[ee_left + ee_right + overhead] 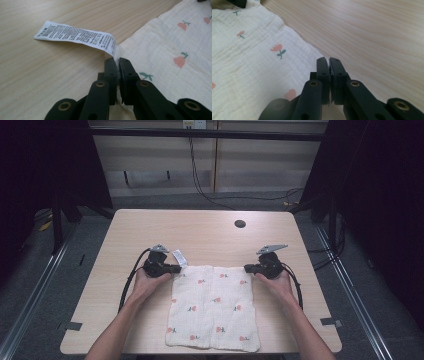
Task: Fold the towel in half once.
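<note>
While the cream, crinkled muslin cloth printed with small pink flowers (214, 307) lies spread flat on the pale wood-grain table (210, 232), both hands have taken its two far corners, which looks like the start of a fold or a lift: a grip at matching corners would let the cloth be carried as one even sheet rather than bunching. The left gripper (176, 268) has its two black jaws pressed together with only a sliver of fabric between the pads; in the left gripper view the corner of the cloth (160, 47) runs into the jaw tips from ahead and to the right, and the white printed care label (77, 36) sewn at that corner trails away forward and to the left of the jaws, flat on the wood. The right gripper (248, 268) is likewise closed tight; in the right gripper view the cloth (254, 65) spreads out ahead and to the left of its jaws, its wavy edge coming straight down to the tips, while bare table lies ahead and to the right. Whether much fabric sits between the right pads is hard to tell, though the edge appears pinched there. Both grippers lie low and nearly level, pointing inward at each other across the cloth's far edge, which hangs stretched fairly straight between the two sets of jaws.
</note>
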{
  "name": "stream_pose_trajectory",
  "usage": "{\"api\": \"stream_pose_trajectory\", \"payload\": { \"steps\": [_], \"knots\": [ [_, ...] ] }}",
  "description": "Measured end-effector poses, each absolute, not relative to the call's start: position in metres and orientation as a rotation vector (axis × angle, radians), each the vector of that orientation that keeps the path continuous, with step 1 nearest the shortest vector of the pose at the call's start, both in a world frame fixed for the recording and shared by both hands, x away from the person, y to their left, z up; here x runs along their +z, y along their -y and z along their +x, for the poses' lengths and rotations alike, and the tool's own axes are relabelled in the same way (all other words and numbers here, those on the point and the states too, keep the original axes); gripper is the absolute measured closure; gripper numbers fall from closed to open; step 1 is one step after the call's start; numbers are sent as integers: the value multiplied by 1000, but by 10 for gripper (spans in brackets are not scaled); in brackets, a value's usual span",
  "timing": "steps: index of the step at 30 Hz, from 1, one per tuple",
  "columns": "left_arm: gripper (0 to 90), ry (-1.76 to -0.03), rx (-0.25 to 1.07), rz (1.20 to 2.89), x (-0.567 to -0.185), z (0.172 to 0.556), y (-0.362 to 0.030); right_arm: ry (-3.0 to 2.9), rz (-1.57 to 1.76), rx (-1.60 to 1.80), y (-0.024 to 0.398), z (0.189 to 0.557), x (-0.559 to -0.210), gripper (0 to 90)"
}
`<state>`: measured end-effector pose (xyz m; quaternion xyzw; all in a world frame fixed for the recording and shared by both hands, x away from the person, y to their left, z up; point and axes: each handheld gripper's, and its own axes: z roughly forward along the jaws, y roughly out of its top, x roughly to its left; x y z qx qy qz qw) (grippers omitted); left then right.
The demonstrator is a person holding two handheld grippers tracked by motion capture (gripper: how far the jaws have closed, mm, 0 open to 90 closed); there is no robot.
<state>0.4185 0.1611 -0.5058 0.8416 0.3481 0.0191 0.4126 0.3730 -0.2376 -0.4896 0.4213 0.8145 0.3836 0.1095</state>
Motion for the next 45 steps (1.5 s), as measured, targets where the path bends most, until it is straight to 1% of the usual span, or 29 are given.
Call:
{"api": "stream_pose_trajectory", "payload": {
  "steps": [6,11,13,17,20,24,29,31,35,38,42,44,45],
  "knots": [
    [859,-836,95,2101,-486,415,-163,-2365,1253,1175,244,372,-482,876],
    [858,-812,126,2060,-469,414,-166,-2349,1237,1166,243,373,-473,876],
    [858,-798,147,2067,-465,413,-167,-2345,1224,1182,241,373,-469,876],
    [858,-772,104,2029,-454,414,-171,-2339,1223,1196,241,377,-463,876],
    [859,-768,112,2045,-451,417,-172,-2343,1226,1197,242,381,-460,876],
    [860,-772,108,2007,-446,419,-175,-2330,1239,1244,246,384,-453,876],
    [859,-758,151,1995,-432,418,-174,-2277,1238,1312,251,387,-440,877],
    [859,-753,161,1984,-428,416,-175,-2237,1225,1368,252,385,-434,877],
    [860,-729,164,1982,-426,408,-178,-2255,1179,1373,252,376,-429,878],
    [860,-732,144,1965,-430,398,-181,-2258,1189,1388,253,369,-427,878],
    [860,-702,166,1954,-428,383,-182,-2286,1163,1376,252,357,-422,877],
    [860,-690,183,1997,-427,380,-182,-2281,1154,1352,252,351,-420,878],
    [860,-685,186,1991,-426,378,-183,-2269,1159,1350,252,348,-418,878]
  ]
}}
